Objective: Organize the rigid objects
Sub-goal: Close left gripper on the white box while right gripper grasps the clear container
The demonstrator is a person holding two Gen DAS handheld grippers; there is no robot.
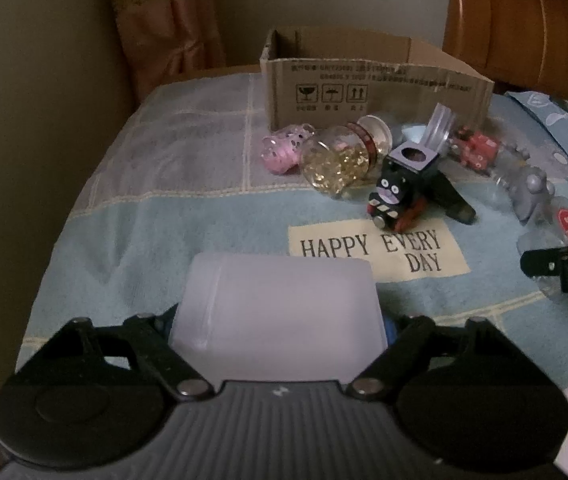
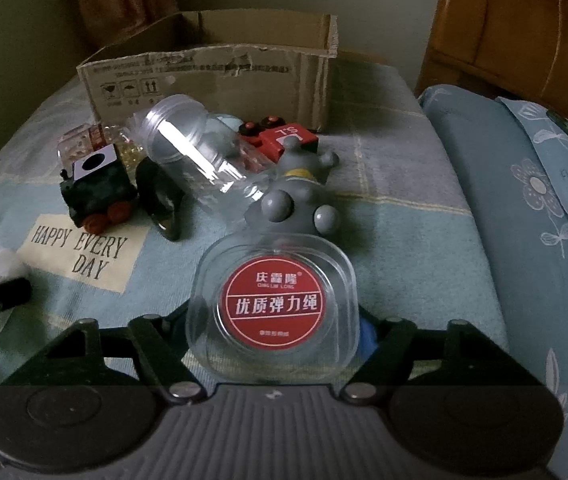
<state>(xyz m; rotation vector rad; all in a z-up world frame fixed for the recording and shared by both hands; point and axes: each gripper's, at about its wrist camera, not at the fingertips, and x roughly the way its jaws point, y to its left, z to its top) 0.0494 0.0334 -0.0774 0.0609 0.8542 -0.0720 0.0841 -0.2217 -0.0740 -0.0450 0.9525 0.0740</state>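
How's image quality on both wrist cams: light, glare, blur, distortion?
Left wrist: dim and soft; the white box between the fingers is out of focus, the cardboard box print barely legible, and fisheye darkens the corners. Right wrist: equally dim; a glare streak runs along the clear jar, the red-labelled lid is sharp, and the edges bow.
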